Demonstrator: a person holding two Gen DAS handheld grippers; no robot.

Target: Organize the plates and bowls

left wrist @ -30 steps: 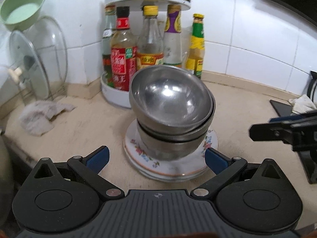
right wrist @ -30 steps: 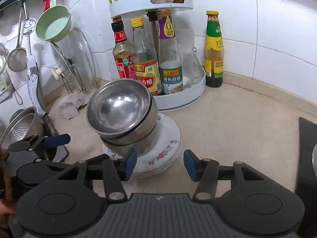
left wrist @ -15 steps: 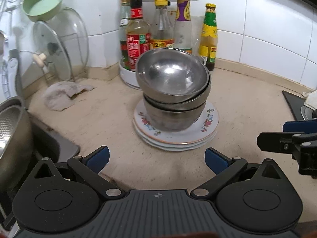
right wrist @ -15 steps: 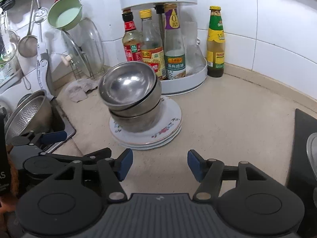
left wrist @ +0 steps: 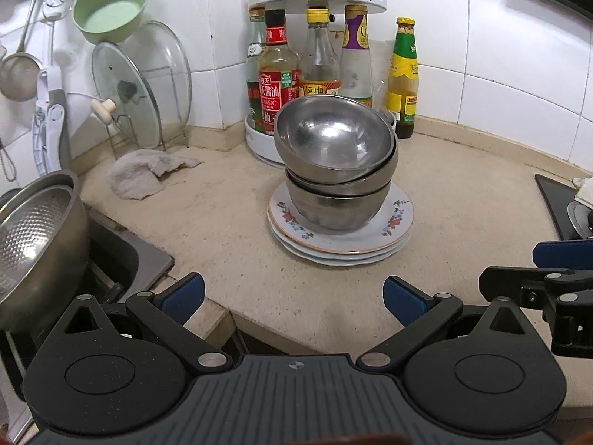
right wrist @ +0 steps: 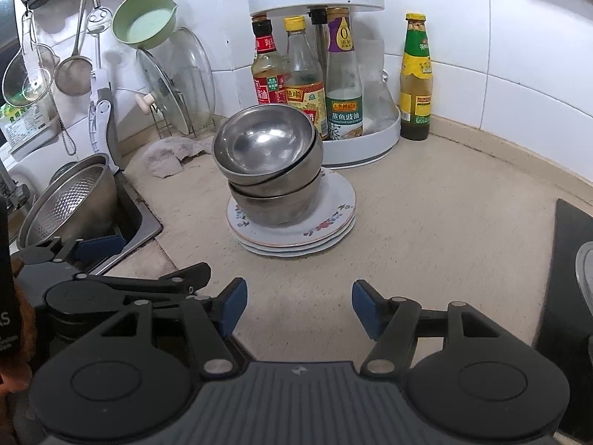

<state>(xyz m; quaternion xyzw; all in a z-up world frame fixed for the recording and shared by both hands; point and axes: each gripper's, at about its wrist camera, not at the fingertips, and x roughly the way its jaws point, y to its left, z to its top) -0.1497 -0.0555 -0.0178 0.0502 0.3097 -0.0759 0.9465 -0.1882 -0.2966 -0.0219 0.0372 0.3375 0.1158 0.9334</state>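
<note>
The beige stone countertop point(left wrist: 229, 222) fills the middle of both views, backed by white wall tiles point(right wrist: 519, 55) and bordered on the left by a sunken steel sink point(right wrist: 137, 222). A perforated steel colander point(left wrist: 33, 230) sits in that sink. At the back stands a white two-tier turntable rack point(right wrist: 363, 152) crowded with sauce bottles point(right wrist: 343, 85), and just beside it, directly on the counter, a green-labelled bottle point(right wrist: 417, 74). Glass pot lids point(left wrist: 148, 81) lean in a wire stand in the corner, with a pale green ladle bowl point(left wrist: 109, 11) hanging above them and a crumpled grey rag point(left wrist: 144, 172) lying on the counter in front.

The stack of floral-rimmed plates point(left wrist: 396, 222) rests on the counter just in front of the rack, and the nested steel bowls point(left wrist: 333, 137) sit on top of it, the uppermost bowls tilted toward the cameras.

The left gripper point(left wrist: 292, 296) hovers near the counter's front edge, its blue-padded jaws spread wide with nothing between them, well short of the plates. The right gripper point(right wrist: 296, 306) is likewise apart from the stack, jaws parted and empty over bare counter
</note>
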